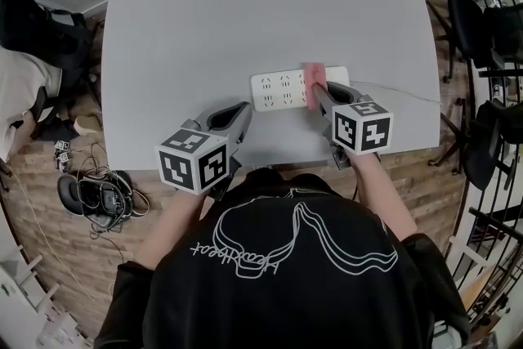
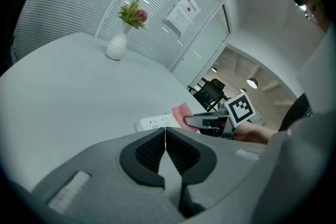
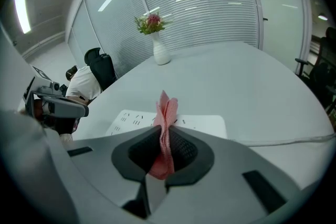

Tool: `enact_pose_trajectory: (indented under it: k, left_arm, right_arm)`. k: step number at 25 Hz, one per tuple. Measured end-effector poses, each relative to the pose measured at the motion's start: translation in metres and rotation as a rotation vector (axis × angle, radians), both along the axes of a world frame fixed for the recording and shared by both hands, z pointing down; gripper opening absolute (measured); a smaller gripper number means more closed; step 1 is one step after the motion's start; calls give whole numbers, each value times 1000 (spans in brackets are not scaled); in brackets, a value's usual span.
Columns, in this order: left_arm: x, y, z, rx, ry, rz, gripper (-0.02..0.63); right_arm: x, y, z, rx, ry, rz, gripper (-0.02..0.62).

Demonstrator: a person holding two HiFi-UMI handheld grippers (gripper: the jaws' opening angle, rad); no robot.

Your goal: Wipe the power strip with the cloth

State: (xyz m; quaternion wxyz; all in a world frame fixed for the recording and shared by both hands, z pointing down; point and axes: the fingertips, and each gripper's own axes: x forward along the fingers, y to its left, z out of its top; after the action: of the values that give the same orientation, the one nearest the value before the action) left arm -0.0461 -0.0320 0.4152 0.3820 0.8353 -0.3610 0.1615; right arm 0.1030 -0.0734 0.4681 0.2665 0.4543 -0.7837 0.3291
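Black fabric of the person's shirt [image 1: 294,282] fills the bottom of the head view, and both arms reach forward from it to the near edge of a pale grey table [image 1: 270,4]. On the right side, the right gripper [image 3: 165,136] has its jaws clenched on a pink cloth [image 3: 167,110], which is folded into a thin upright wad between the dark pads and sticks out past the tips. Seen from the head, that cloth sits over the white power strip [image 1: 282,90], toward its right part, with the sockets to the left of it uncovered; whether the cloth presses on the plastic or hangs just above it cannot be told. The strip lies flat and lengthwise across the table close to the near edge, and a thin white cable [image 1: 400,92] runs off from its right end toward the table's right side. The left gripper [image 2: 165,132] is low at the near edge, just beside the strip's left end, its jaws pressed together with nothing between them. At the far side of the table, well apart from the strip, stands a white vase [image 2: 116,45] holding a small sprig of flowers.
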Motion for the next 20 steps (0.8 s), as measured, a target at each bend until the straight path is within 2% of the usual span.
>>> enact_pose_trajectory:
  k: [20]
  left_arm:
    - [15, -7, 0, -4, 18, 28, 15]
  right_arm:
    - [58, 0, 0, 10, 73, 84, 44]
